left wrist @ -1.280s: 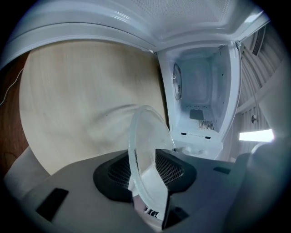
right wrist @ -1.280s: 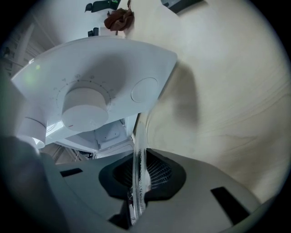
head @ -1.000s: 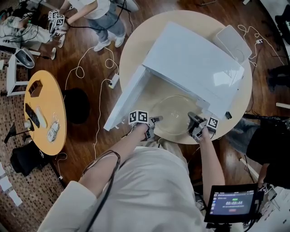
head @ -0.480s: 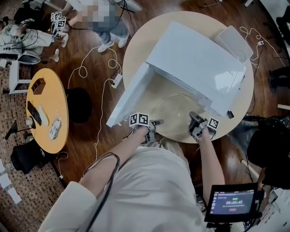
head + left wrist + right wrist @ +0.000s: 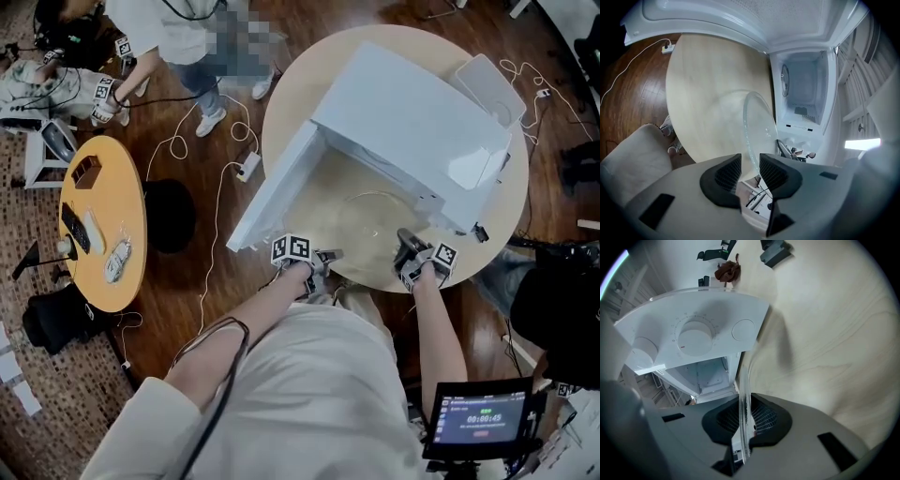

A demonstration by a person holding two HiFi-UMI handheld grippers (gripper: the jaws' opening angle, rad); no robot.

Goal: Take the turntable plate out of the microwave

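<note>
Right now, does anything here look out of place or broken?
Only the glass plate: it is outside the microwave, in front of its open door, pinched at one rim by the right gripper, while the left gripper has its jaws apart around the opposite rim. Nothing looks broken or spilled.

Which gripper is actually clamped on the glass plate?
The right gripper: its jaws pinch the plate rim. The left gripper stands open around it.
</note>
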